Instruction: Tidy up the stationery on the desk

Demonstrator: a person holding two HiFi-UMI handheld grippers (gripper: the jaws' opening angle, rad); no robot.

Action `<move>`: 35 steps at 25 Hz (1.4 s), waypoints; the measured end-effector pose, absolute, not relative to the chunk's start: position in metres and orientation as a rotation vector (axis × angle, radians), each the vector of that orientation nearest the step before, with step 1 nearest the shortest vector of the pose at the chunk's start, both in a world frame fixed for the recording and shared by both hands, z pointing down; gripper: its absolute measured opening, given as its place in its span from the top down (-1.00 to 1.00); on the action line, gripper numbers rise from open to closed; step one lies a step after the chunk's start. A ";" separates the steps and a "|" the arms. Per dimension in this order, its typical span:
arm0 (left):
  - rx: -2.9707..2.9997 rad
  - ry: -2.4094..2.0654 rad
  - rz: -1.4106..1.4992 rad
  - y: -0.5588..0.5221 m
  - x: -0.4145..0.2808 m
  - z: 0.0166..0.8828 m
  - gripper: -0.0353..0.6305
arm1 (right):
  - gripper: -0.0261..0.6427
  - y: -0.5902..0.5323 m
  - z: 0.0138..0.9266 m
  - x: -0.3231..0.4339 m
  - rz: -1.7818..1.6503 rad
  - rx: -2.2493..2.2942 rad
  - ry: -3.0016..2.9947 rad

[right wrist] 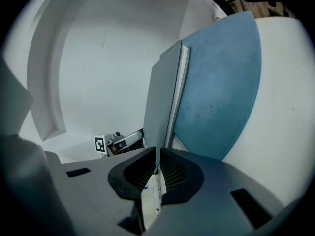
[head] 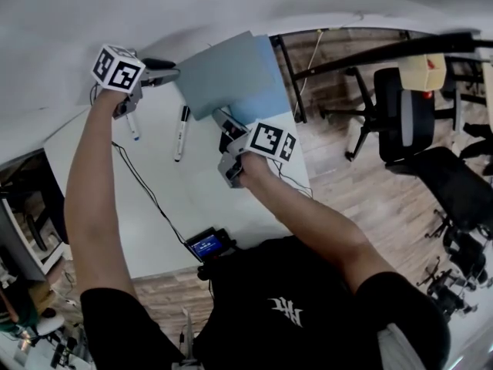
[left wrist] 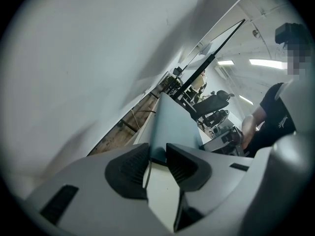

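Pinching the grey notebook [left wrist: 172, 124] at one corner, the fingers [left wrist: 129, 170] of our left gripper [left wrist: 157, 157] are pressing on it from both sides, and the cover is running away from them into the room. The fingers [right wrist: 135, 176] of our right gripper [right wrist: 158, 170] are almost together and are grasping the thin lower edge of the same grey cover, with white page edges showing just beside it. Behind those pages a blue cover [right wrist: 216, 82] is spreading out; we cannot tell whether it belongs to this notebook or to a second one. In the head view we are holding the notebook between the two grippers over the far part of the white surface [head: 192, 191]. On that surface a black-and-white marker [head: 182, 133] is lying just left of the right gripper, and a shorter pen [head: 132, 126] with a blue tip is lying near the left gripper, apart from the marker. A black cable [head: 142, 183] is trailing across the surface to a small device [head: 206, 244] with a lit blue screen at the near edge. Office chairs [head: 404, 114] are standing on the wooden floor [head: 362, 199] to the right.
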State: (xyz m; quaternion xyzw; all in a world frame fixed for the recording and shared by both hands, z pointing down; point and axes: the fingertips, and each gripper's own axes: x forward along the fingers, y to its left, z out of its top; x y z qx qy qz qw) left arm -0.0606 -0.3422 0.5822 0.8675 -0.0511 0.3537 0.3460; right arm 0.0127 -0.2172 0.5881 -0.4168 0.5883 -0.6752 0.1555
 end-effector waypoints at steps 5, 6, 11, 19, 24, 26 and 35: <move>2.240 -0.138 0.930 -0.341 -0.062 0.582 0.60 | 0.80 -0.215 0.588 0.014 -1.962 -1.165 1.701; 2.235 -0.133 0.933 -0.341 -0.063 0.582 0.61 | 0.81 -0.216 0.587 0.015 -1.955 -1.160 1.725; 2.210 -0.114 0.938 -0.330 -0.066 0.582 0.64 | 0.82 -0.214 0.575 0.022 -1.922 -1.142 1.817; 2.191 -0.118 0.953 -0.302 -0.067 0.577 0.66 | 0.82 -0.210 0.560 0.041 -1.894 -1.140 1.966; 2.181 -0.114 0.968 -0.282 -0.059 0.576 0.68 | 0.82 -0.210 0.559 0.061 -1.911 -1.095 2.082; 2.177 -0.118 0.974 -0.274 -0.056 0.575 0.68 | 0.82 -0.210 0.560 0.067 -1.929 -1.071 2.119; 2.135 -0.080 1.024 -0.234 -0.039 0.578 0.70 | 0.82 -0.216 0.555 0.100 -1.923 -1.034 2.248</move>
